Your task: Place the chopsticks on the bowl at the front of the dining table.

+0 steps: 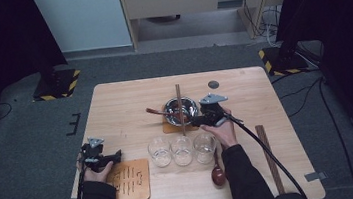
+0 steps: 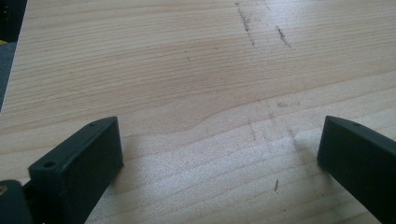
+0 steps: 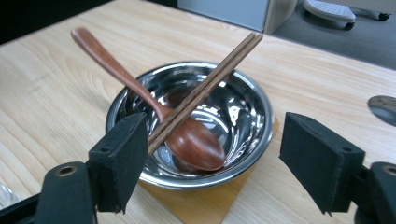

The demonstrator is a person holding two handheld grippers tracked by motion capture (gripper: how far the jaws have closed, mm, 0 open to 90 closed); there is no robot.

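Note:
A steel bowl (image 1: 188, 105) (image 3: 243, 107) stands on a small wooden mat (image 1: 170, 128) at the table's middle. Inside it rests a brown wooden spoon (image 3: 191, 140), its handle sticking out over the far left rim. A pair of striped chopsticks (image 1: 179, 104) (image 3: 210, 79) lies across the bowl. My right gripper (image 1: 196, 122) (image 3: 217, 140) is open just in front of the bowl, and the near end of the chopsticks runs in beside its left jaw. My left gripper (image 1: 114, 157) (image 2: 219, 140) is open over bare table wood at the near left, holding nothing.
Three empty glasses (image 1: 182, 150) stand in a row near my right hand. A second wooden spoon (image 1: 217, 173) lies behind them, another pair of chopsticks (image 1: 269, 157) at the right, and a slotted wooden board (image 1: 129, 180) by my left hand. A dark round disc (image 1: 213, 84) sits behind the bowl.

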